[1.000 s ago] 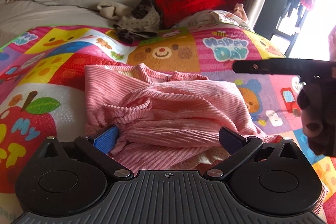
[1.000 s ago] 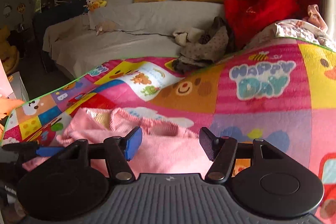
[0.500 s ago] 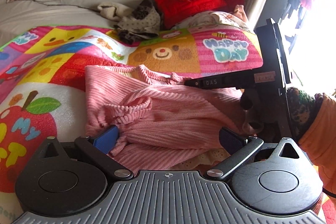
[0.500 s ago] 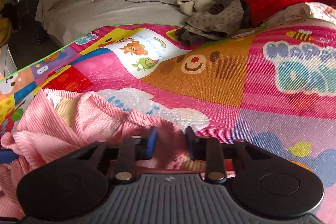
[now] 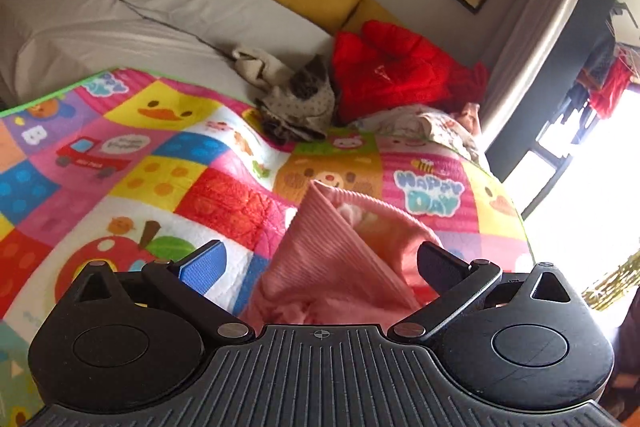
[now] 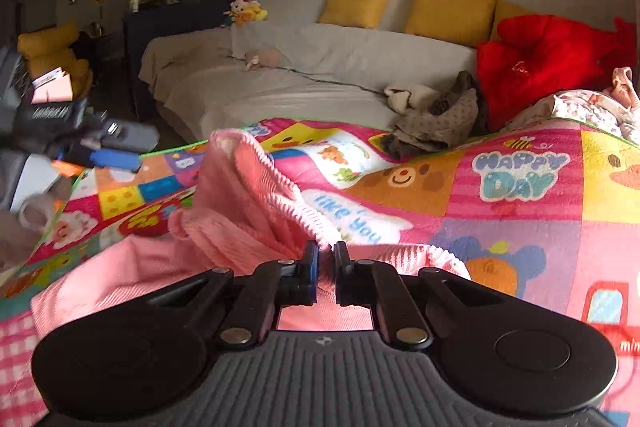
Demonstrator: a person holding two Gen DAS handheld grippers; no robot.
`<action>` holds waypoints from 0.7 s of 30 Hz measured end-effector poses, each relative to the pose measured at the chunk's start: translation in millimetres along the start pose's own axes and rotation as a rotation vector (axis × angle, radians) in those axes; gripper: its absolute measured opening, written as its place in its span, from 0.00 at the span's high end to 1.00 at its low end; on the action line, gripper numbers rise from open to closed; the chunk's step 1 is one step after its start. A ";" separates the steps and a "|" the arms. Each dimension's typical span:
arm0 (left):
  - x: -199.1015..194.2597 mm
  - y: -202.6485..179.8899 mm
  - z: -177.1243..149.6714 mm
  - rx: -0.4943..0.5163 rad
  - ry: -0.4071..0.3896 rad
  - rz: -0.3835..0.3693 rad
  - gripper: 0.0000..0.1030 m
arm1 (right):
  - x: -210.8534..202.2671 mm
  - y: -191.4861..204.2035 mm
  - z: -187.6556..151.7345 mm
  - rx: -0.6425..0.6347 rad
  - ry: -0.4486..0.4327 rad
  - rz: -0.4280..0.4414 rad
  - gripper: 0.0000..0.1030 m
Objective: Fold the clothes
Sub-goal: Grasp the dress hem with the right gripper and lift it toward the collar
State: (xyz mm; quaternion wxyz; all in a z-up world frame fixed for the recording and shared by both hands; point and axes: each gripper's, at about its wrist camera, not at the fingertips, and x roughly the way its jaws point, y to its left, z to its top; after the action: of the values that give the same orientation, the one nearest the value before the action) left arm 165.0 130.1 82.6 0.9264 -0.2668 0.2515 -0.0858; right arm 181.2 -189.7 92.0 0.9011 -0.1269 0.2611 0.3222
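Note:
A pink ribbed garment (image 6: 248, 195) lies on the colourful play mat (image 6: 520, 227), and part of it is pulled up into a fold. My right gripper (image 6: 326, 259) is shut on the garment's ribbed edge, with cloth pinched between its pads. In the left wrist view the garment (image 5: 340, 255) rises to a peak in front of my left gripper (image 5: 320, 263). That gripper is open, its jaws wide apart above the cloth and gripping nothing. In the right wrist view the left gripper (image 6: 120, 147) shows blurred at the far left, apart from the garment.
A heap of grey and beige clothes (image 6: 436, 119) lies at the mat's far edge. Beside it sit a red cushion (image 6: 540, 67) and a floral garment (image 6: 588, 107). Behind stands a sofa with a grey cover (image 6: 300, 83) and yellow cushions (image 6: 448, 15).
My right gripper has closed on the garment's edge and drawn it up and along the mat. The left gripper has risen and pulled back from the cloth, still open.

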 end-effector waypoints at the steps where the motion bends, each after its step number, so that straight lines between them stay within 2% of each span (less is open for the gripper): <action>1: -2.9 -2.0 -0.4 0.005 0.005 0.001 0.00 | -6.3 7.6 -9.0 -0.019 0.017 0.010 0.93; 5: -9.9 -10.6 -14.8 0.055 0.089 0.016 0.00 | -26.6 33.4 -48.6 -0.136 0.083 0.030 0.91; 7: -15.7 -9.8 -28.1 0.060 0.139 0.009 0.00 | -40.3 30.6 -60.7 -0.099 0.087 0.057 0.78; 8: -17.9 -8.2 -33.2 0.055 0.159 0.005 0.00 | -48.7 24.6 -64.3 -0.053 0.075 0.067 0.74; 10: -19.9 -1.3 -46.7 0.032 0.203 0.003 0.00 | -64.6 6.2 -67.9 0.067 0.031 0.068 0.52; 13: -13.9 6.9 -62.4 -0.001 0.252 0.004 0.00 | -77.2 -26.1 -72.5 0.282 -0.025 0.045 0.39; 16: -3.2 13.3 -75.7 -0.044 0.292 -0.002 0.00 | -70.1 -55.7 -82.4 0.505 -0.045 0.026 0.38; 19: 9.1 13.0 -83.2 -0.075 0.298 -0.003 0.03 | -42.2 -66.8 -92.2 0.626 -0.022 0.036 0.38; 21: 14.7 9.1 -87.4 -0.060 0.287 0.019 0.21 | -23.6 -58.1 -97.0 0.613 0.009 0.039 0.38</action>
State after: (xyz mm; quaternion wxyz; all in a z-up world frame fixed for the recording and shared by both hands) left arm 133.2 94.0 7.6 0.8734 -0.2767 0.3864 -0.1066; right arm 165.7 -284.5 27.9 0.8897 0.1547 0.3527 0.2451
